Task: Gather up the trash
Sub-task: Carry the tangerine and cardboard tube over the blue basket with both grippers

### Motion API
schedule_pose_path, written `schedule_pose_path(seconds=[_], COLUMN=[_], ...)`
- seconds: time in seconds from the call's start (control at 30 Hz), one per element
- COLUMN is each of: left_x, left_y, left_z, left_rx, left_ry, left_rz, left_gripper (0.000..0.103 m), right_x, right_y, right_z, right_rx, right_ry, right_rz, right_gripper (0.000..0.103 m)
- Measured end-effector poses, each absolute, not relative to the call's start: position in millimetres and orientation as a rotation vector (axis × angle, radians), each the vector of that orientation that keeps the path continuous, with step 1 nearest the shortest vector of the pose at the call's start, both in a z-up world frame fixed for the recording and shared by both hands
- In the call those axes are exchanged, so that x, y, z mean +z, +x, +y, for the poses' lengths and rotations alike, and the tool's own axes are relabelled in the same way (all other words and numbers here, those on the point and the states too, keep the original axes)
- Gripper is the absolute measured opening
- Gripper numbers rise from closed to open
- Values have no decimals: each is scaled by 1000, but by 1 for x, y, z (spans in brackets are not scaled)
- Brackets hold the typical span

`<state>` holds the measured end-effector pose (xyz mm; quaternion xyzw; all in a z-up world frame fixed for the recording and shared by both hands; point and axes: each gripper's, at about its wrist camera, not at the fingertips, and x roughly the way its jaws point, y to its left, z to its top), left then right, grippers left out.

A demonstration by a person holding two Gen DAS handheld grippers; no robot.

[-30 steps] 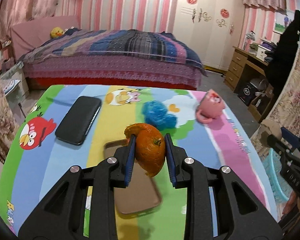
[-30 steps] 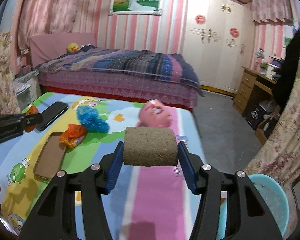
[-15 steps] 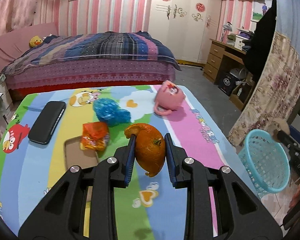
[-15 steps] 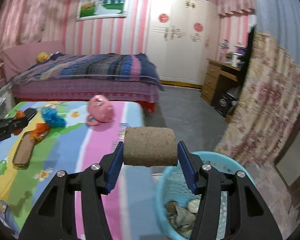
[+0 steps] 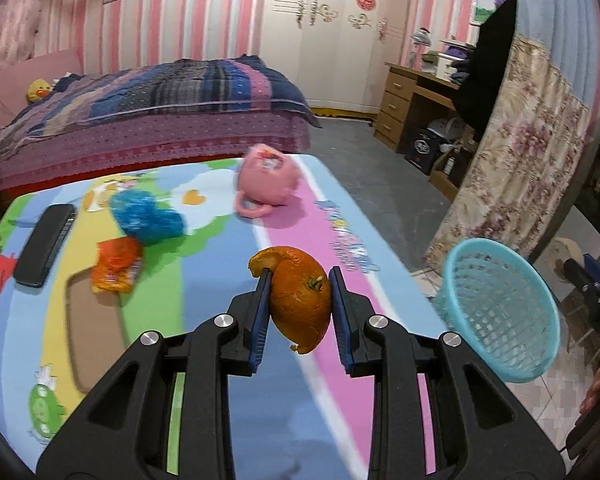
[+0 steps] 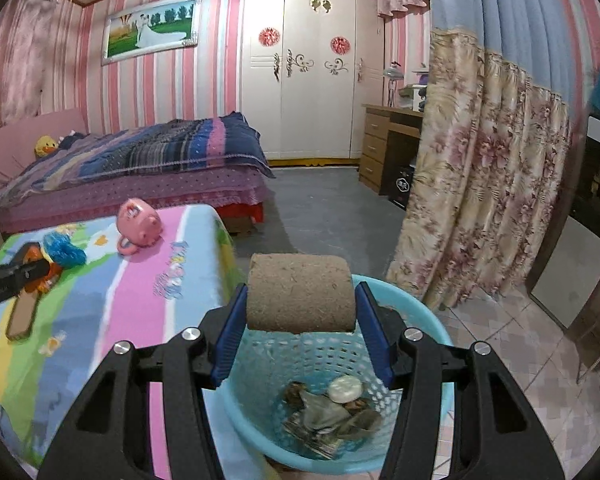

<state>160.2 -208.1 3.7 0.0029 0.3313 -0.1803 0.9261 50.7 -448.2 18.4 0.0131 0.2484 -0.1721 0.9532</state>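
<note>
My left gripper [image 5: 298, 294] is shut on an orange peel [image 5: 300, 300] and holds it above the right part of the colourful table [image 5: 228, 360]. My right gripper [image 6: 300, 300] is shut on a brown cardboard roll [image 6: 300, 292], held over the blue trash basket [image 6: 260, 432], which holds some trash [image 6: 332, 412]. The basket [image 5: 496, 320] stands on the floor right of the table. An orange wrapper [image 5: 116, 266] and a blue crumpled bag [image 5: 148, 220] lie on the table.
A black phone [image 5: 44, 240], a brown case [image 5: 94, 332] and a pink mug [image 5: 266, 178] are on the table. A bed [image 5: 148, 120] stands behind it. A floral curtain [image 6: 480, 184] hangs right of the basket, a wooden desk [image 5: 412, 96] beyond.
Both grippers have swung right. The right gripper with the roll now hangs over the basket. The left gripper with the peel has moved toward the table's right edge.
</note>
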Motion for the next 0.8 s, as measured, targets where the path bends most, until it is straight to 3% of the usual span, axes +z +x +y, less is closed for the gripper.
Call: schedule_pose_path(seconds=[0.8], left_x=[-40], left_y=[133], left_z=[-387], left_rx=[-684], left_ry=[130], left_rz=[702], left_gripper=[27], right_x=[-33], right_y=[9], right_z=[-542], right_rx=[-454], right_ry=[92], right_rz=[568], right_gripper=[54])
